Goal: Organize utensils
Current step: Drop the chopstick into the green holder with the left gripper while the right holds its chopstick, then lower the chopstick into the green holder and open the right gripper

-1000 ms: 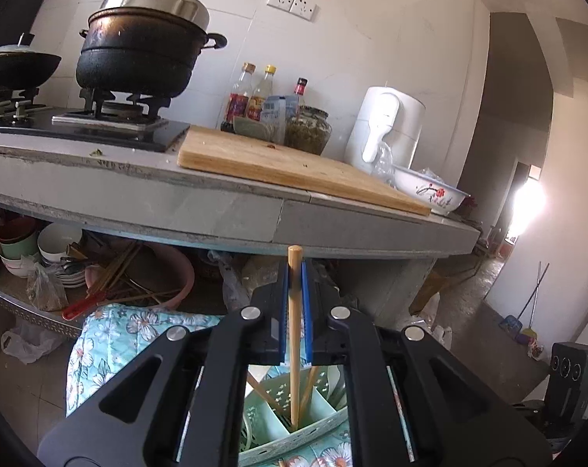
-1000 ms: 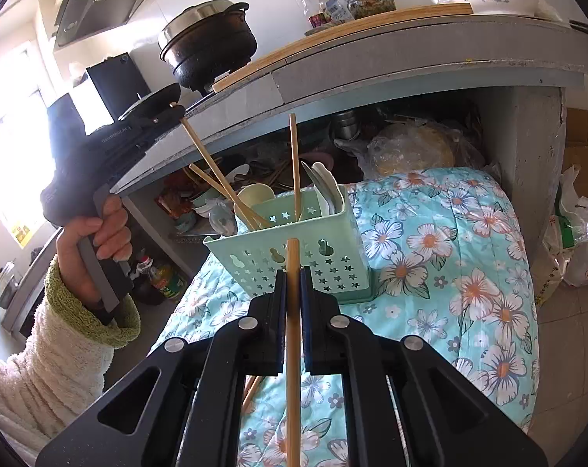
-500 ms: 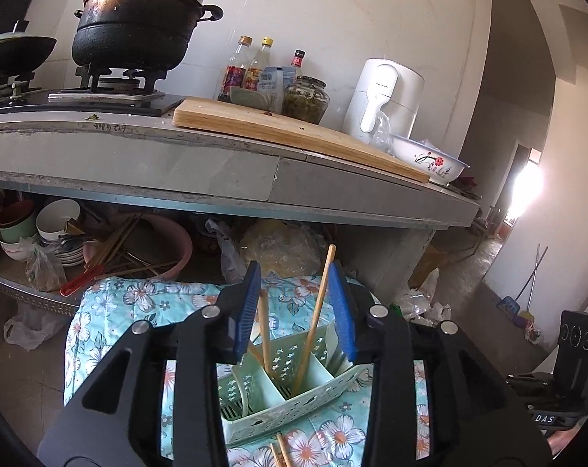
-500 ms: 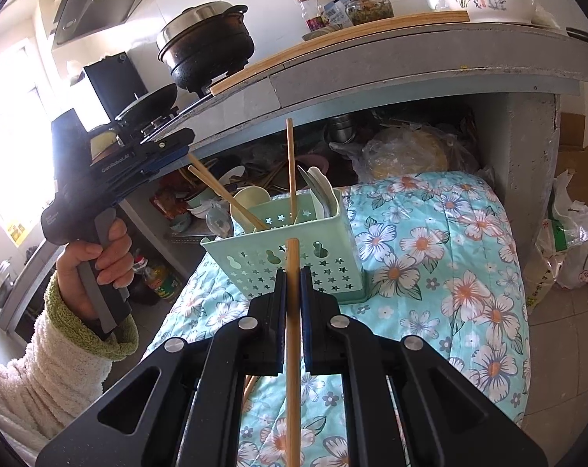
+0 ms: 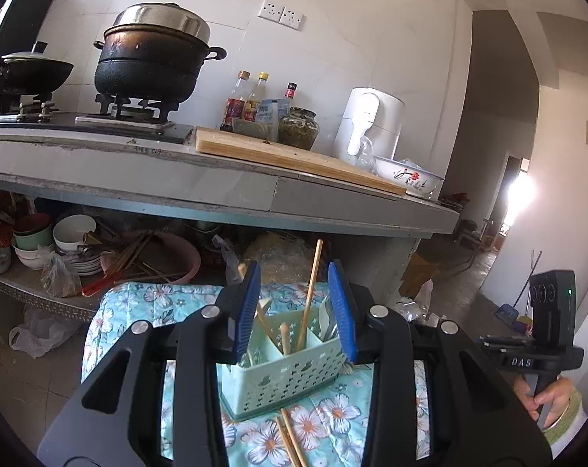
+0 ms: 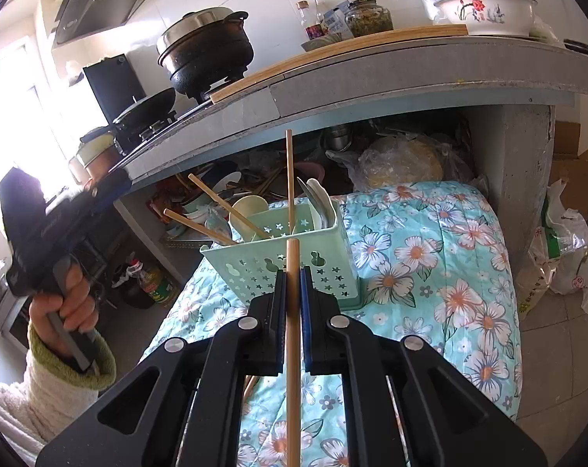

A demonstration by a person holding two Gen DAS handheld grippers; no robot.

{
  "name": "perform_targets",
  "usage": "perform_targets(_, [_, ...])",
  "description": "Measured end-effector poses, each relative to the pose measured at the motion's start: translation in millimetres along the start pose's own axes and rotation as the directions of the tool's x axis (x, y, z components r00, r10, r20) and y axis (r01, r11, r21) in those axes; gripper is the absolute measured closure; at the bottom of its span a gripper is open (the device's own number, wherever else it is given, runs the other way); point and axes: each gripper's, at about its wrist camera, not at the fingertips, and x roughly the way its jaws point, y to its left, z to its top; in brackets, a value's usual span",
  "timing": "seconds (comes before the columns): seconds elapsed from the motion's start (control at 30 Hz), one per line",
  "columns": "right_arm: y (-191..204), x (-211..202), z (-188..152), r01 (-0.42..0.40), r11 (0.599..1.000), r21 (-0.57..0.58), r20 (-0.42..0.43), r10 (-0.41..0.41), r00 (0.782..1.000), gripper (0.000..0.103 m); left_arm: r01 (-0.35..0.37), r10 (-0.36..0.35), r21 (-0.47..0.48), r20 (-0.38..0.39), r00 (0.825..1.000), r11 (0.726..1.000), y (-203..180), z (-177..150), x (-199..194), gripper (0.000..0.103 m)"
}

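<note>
A mint green utensil basket (image 5: 284, 375) (image 6: 255, 268) stands on a floral cloth. It holds wooden chopsticks (image 5: 309, 295) (image 6: 290, 179), a cream spoon and white spoons (image 6: 319, 202). My left gripper (image 5: 295, 311) is open and empty, above and behind the basket. My right gripper (image 6: 292, 284) is shut on one wooden chopstick (image 6: 292, 350), held upright in front of the basket. Two loose chopsticks (image 5: 290, 441) lie on the cloth before the basket.
The basket sits on a floral-covered surface (image 6: 430, 272) below a concrete counter (image 5: 216, 190) with a cutting board, pot (image 5: 153, 58), bottles and a bowl (image 6: 484, 13). Dishes crowd the shelf under the counter (image 5: 60, 241). Plastic bags (image 6: 566, 257) lie on the floor at right.
My left gripper opened and let go of its chopstick, which now stands in the basket, then drew back. My right gripper keeps its chopstick and moved slightly nearer the basket.
</note>
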Motion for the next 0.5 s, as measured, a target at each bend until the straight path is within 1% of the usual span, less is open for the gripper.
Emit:
perform_targets(0.13, [4.9,0.4,9.4,0.000,1.000,-0.018,0.008,0.001,1.000,0.096,-0.007,0.006,-0.042,-0.028,1.000,0.999,13.7,-32.7,-18.7,0.069])
perform_targets(0.23, [12.3,4.0,20.2,-0.003,0.999,-0.040,0.017,0.004,1.000,0.096,-0.040,0.032,-0.080,-0.105,0.994,0.996,26.8,-67.7,-19.1,0.069])
perform_targets(0.37, [27.4,10.4,39.5,-0.021,0.997,-0.074,0.045,0.024,0.999,0.096,-0.114,0.091,-0.102,-0.213,0.973,0.988,41.4,-108.2,-12.5,0.069])
perform_targets(0.5, [48.0,19.8,64.3,-0.049,0.993,-0.104,0.087,0.058,0.995,0.096,-0.172,0.137,-0.106,-0.280,0.950,0.979,49.0,-134.5,-7.7,0.069])
